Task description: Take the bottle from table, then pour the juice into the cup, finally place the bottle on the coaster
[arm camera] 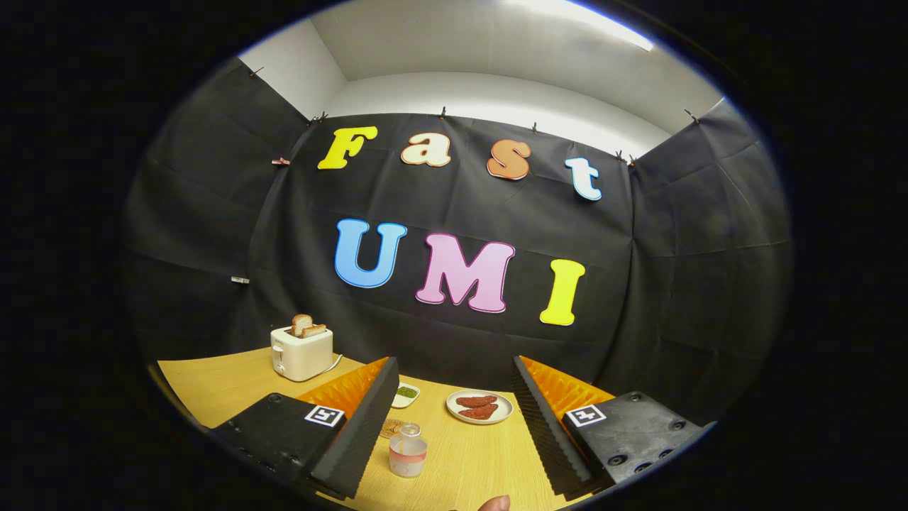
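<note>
A small clear bottle (408, 451) with a pale cap and pinkish juice in its lower part stands upright on the wooden table (489, 454). It sits between my fingers, close to the inner side of the left one and well back from the tips. My gripper (452, 362) is open wide, and neither finger touches the bottle. Just behind the bottle lies a round tan coaster (389, 428), partly hidden by the left finger.
A white plate (479, 408) with reddish pieces lies ahead between the fingertips. A small dish (406, 394) with something green sits next to the left fingertip. A cream toaster (301, 351) with toast stands far left. A person's fingertip (494, 503) shows below the fingers.
</note>
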### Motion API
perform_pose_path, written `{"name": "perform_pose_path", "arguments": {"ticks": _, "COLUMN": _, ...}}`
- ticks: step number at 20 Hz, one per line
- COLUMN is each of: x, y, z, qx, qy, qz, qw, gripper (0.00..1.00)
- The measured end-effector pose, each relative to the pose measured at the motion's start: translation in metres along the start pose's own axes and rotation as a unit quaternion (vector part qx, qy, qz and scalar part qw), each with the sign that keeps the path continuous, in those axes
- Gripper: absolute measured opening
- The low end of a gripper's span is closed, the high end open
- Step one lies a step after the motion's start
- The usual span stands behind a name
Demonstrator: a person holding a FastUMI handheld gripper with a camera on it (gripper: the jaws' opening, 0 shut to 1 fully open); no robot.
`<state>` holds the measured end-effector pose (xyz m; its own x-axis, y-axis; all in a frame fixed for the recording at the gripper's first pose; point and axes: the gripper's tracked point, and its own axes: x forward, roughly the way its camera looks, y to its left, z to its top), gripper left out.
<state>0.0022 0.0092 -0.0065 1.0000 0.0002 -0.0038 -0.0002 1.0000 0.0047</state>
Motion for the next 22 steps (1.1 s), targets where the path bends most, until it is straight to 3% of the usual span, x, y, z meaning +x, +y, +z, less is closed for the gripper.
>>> {"name": "perform_pose_path", "arguments": {"ticks": 13, "x": 0.014, "y": 0.031, "z": -0.045, "qx": 0.02, "qy": 0.01, "qz": 0.02, "qw": 1.0, "gripper": 0.97}}
{"name": "perform_pose_path", "arguments": {"ticks": 22, "x": 0.036, "y": 0.062, "z": -0.161, "qx": 0.047, "qy": 0.042, "qz": 0.031, "qw": 0.998, "gripper": 0.97}}
